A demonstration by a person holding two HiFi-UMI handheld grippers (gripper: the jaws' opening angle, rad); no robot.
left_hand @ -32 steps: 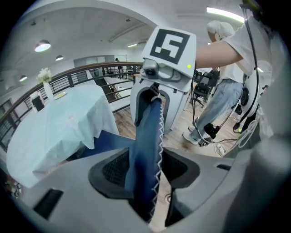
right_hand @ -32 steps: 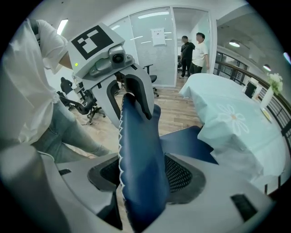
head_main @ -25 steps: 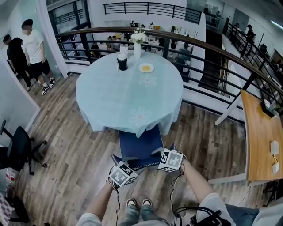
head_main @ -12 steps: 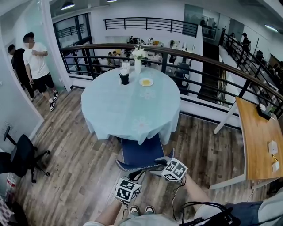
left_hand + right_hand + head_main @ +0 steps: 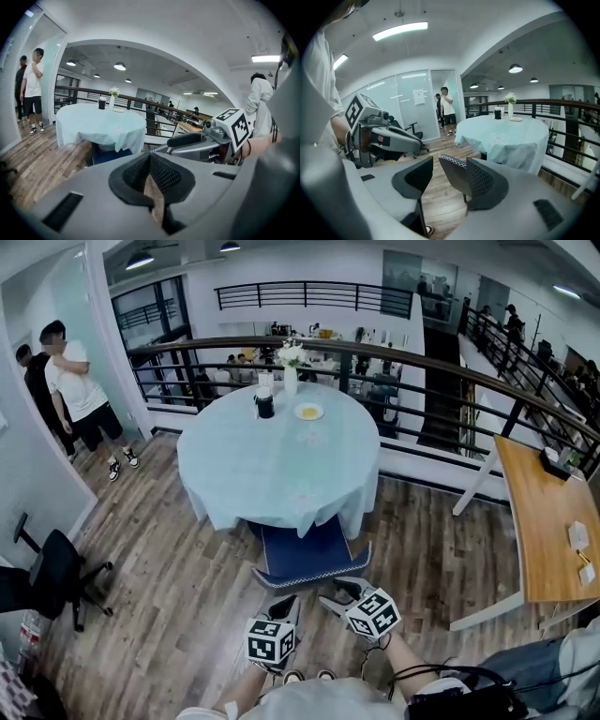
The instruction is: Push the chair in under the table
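1. Blue chair [image 5: 305,551] sits pushed in at the near edge of the round desk [image 5: 272,460]. Its seat is partly beneath the pale cloth and its back is just outside it. From the head view, the left gripper [image 5: 289,604] and right gripper [image 5: 337,593] hang just behind the chair back. A dark cup [image 5: 264,405], a vase [image 5: 291,381] and a plate [image 5: 308,412] stand at the desk's far side.
2. Left gripper view: its fingers [image 5: 136,174] have just been closing and are pressed together with nothing between them. Desk and chair lie ahead, apart from them.
3. Right gripper view: its fingers [image 5: 482,180] have just been closing a little but stand spread, pinching nothing. The chair back shows beyond the gap, untouched.
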